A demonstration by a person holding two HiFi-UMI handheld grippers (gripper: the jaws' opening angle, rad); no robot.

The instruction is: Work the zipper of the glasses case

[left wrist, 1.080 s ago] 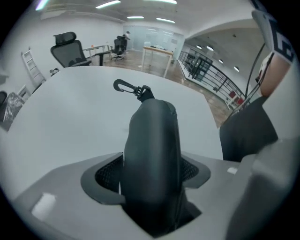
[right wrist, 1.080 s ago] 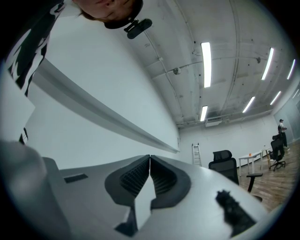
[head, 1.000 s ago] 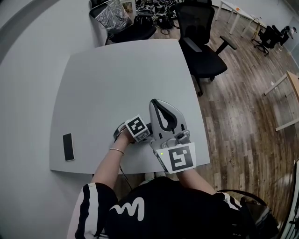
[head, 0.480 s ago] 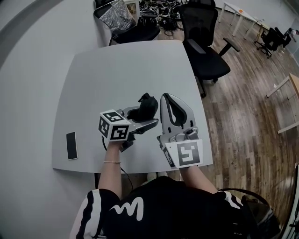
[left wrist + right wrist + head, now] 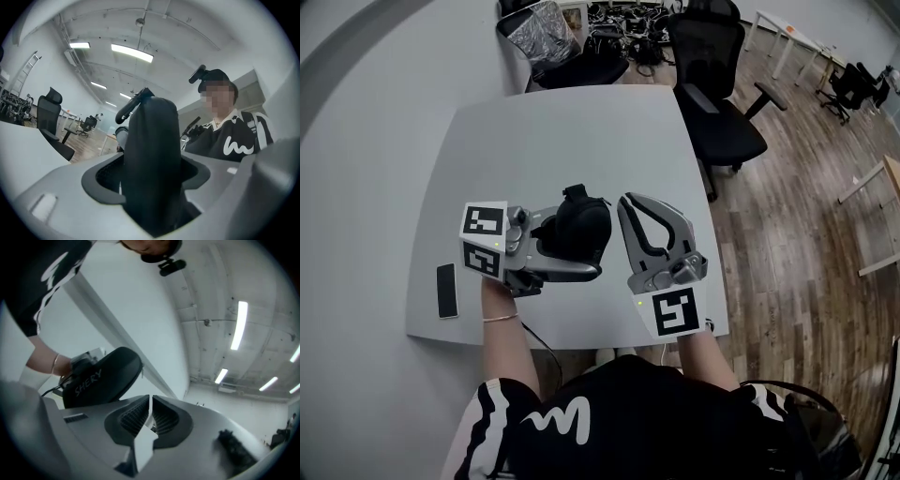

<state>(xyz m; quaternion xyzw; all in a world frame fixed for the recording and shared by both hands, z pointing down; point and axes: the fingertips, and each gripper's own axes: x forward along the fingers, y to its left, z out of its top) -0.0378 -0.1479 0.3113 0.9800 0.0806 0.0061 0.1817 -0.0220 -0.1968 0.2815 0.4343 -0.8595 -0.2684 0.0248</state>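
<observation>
So the left gripper [image 5: 150, 174] had its jaws clamped on the black glasses case [image 5: 152, 150], which stood upright between the pads and filled most of that view. The right gripper [image 5: 150, 416] had its jaws pressed together with nothing in them. A second back, the left gripper sat low at the near edge of the table [image 5: 562, 141] and we couldn't see the case at all. Since then it had come way up, so the case hung in the air just beside the right gripper's tips, while the right one had barely budged. Only the right gripper view gave us the pale SHERY lettering [image 5: 88, 380] on the case's side. Only the head view showed the phone [image 5: 446, 291] lying near the table's left edge.
</observation>
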